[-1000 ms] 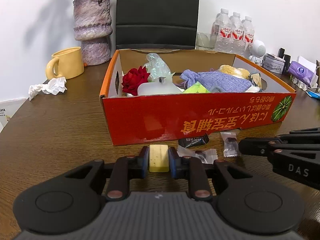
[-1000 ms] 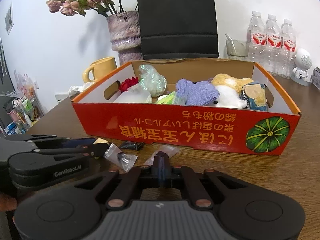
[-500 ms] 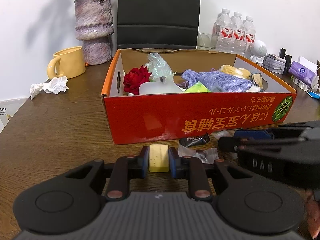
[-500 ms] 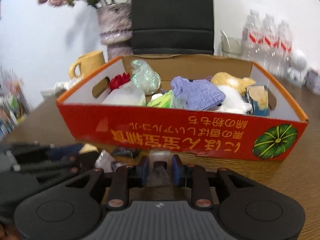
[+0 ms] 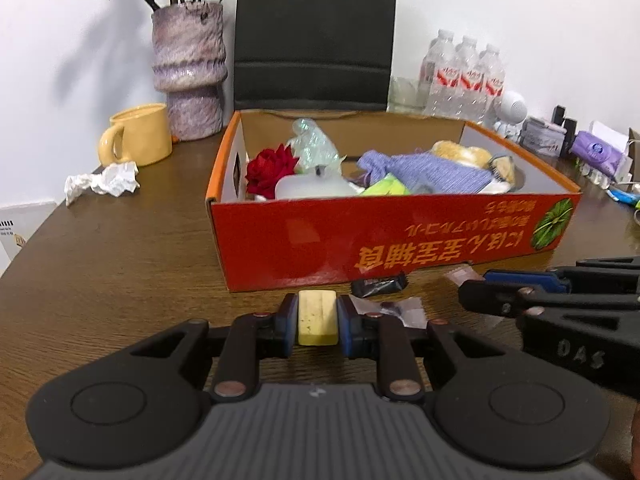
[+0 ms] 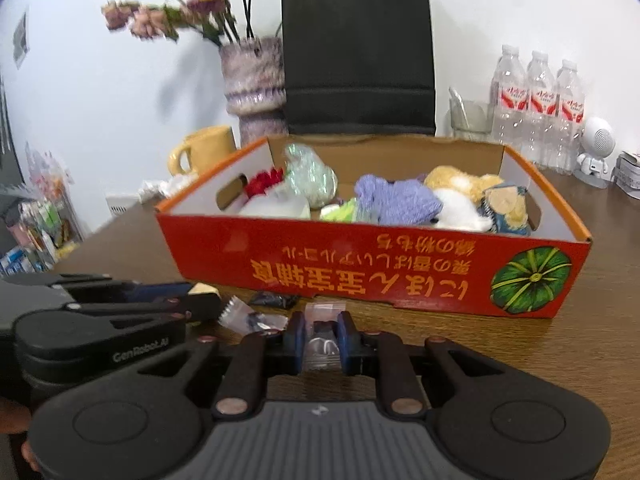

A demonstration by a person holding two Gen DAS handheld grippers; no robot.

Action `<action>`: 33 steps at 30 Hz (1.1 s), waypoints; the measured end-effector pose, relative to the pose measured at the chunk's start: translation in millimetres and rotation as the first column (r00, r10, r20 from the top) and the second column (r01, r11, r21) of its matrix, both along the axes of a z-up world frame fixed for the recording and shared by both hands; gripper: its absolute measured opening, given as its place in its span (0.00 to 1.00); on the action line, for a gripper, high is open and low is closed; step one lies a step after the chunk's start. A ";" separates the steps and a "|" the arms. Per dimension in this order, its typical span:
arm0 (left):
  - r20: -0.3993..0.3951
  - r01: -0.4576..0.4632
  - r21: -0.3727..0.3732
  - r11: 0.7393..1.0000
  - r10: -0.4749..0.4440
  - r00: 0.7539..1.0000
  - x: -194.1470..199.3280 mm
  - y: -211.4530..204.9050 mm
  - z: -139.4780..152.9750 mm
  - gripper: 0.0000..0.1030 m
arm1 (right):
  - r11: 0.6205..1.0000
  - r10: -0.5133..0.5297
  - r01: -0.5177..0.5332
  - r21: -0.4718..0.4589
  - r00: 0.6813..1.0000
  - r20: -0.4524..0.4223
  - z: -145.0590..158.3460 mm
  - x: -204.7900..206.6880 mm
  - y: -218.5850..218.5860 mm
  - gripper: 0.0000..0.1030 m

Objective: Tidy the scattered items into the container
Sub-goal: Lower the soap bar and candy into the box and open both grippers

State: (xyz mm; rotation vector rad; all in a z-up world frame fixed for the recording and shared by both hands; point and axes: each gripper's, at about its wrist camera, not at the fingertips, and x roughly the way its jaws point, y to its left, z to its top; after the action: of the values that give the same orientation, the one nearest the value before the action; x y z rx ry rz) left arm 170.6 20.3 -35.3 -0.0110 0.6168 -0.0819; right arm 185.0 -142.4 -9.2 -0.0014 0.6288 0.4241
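Observation:
A red cardboard box [image 5: 360, 236] [image 6: 360, 264] holding several items stands on the wooden table. My left gripper [image 5: 317, 317] [image 6: 202, 298] is shut on a yellow block [image 5: 317, 314] just in front of the box. My right gripper [image 6: 320, 340] [image 5: 476, 286] is low on the table beside it. Its jaws are closing on a clear candy packet [image 6: 320, 334], and the pads touch its sides. A black wrapped sweet [image 5: 378, 283] [image 6: 272, 300] and a clear wrapped sweet [image 5: 396, 308] [image 6: 256, 320] lie between the two grippers at the box's front wall.
A yellow mug [image 5: 138, 134], a purple vase [image 5: 188, 72] and crumpled tissue [image 5: 102, 180] stand left of the box. A black bag [image 5: 316, 32] is behind it. Water bottles [image 5: 464, 76] and small items [image 5: 596, 152] line the back right.
My right gripper moved forward to the clear packet, parted its shut jaws and brought them around it. The left gripper kept still with the yellow block.

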 end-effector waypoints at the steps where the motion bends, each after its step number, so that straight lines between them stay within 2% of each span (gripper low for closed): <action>1: 0.012 0.005 -0.013 1.000 -0.005 1.000 -4.4 0.3 3.8 0.21 | 1.000 0.003 -0.003 0.017 1.000 0.013 4.9 -4.1 -4.6 0.15; 7: 0.122 0.050 -0.064 0.997 -0.041 0.992 -16.9 -5.7 44.4 0.21 | 0.996 -0.007 -0.003 0.084 0.993 0.116 46.9 -5.4 -29.6 0.15; 11: 0.161 0.067 -0.077 0.995 -0.054 0.986 9.7 -15.0 74.2 0.21 | 0.997 -0.024 0.013 0.072 0.988 0.155 70.7 25.0 -34.6 0.15; 14: 0.176 0.038 -0.085 0.996 -0.023 0.984 44.5 -22.9 86.8 0.21 | 0.996 -0.052 0.039 0.085 0.987 0.153 76.6 59.1 -33.0 0.15; 17: 0.161 0.002 -0.144 0.990 0.022 0.987 82.1 -22.8 82.2 0.21 | 0.995 -0.069 0.058 0.077 0.985 0.157 69.3 90.9 -26.9 0.15; 19: 0.121 -0.009 -0.187 0.982 0.032 0.992 108.2 -18.1 72.6 0.21 | 0.995 -0.080 0.071 0.065 0.986 0.147 60.0 111.6 -25.5 0.16; 22: 0.060 -0.030 -0.166 0.986 0.041 0.997 137.5 -18.0 57.1 0.21 | 0.997 -0.057 0.052 0.058 0.995 0.079 45.0 139.2 -26.0 0.16; 28: 0.016 -0.040 -0.118 0.992 0.042 0.999 156.2 -15.8 41.2 0.22 | 0.999 -0.048 0.047 0.009 0.997 0.056 31.9 162.0 -21.4 0.16; 30: 0.010 -0.048 -0.112 0.993 0.049 0.999 156.2 -15.8 39.4 0.29 | 0.999 -0.051 0.051 0.000 0.998 0.045 29.8 163.9 -21.2 0.21; 31: 0.007 -0.051 -0.111 0.993 0.052 0.999 155.6 -15.9 39.3 0.42 | 0.998 -0.055 0.055 -0.001 0.998 0.038 28.7 163.9 -22.1 0.25; 32: 0.007 -0.060 -0.110 0.992 0.061 0.998 154.0 -15.9 39.5 0.55 | 0.998 -0.059 0.059 0.000 0.998 0.031 28.3 164.1 -22.4 0.35; 33: 0.010 -0.074 -0.105 0.992 0.076 0.997 152.3 -16.0 40.5 0.64 | 0.998 -0.062 0.062 0.001 0.998 0.030 28.2 164.0 -23.1 0.44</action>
State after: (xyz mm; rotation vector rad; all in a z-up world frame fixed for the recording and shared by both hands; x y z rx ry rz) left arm 323.0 4.3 5.2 -0.1353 0.5968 -0.0414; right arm 349.0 -165.5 19.0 0.0119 0.5975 0.3630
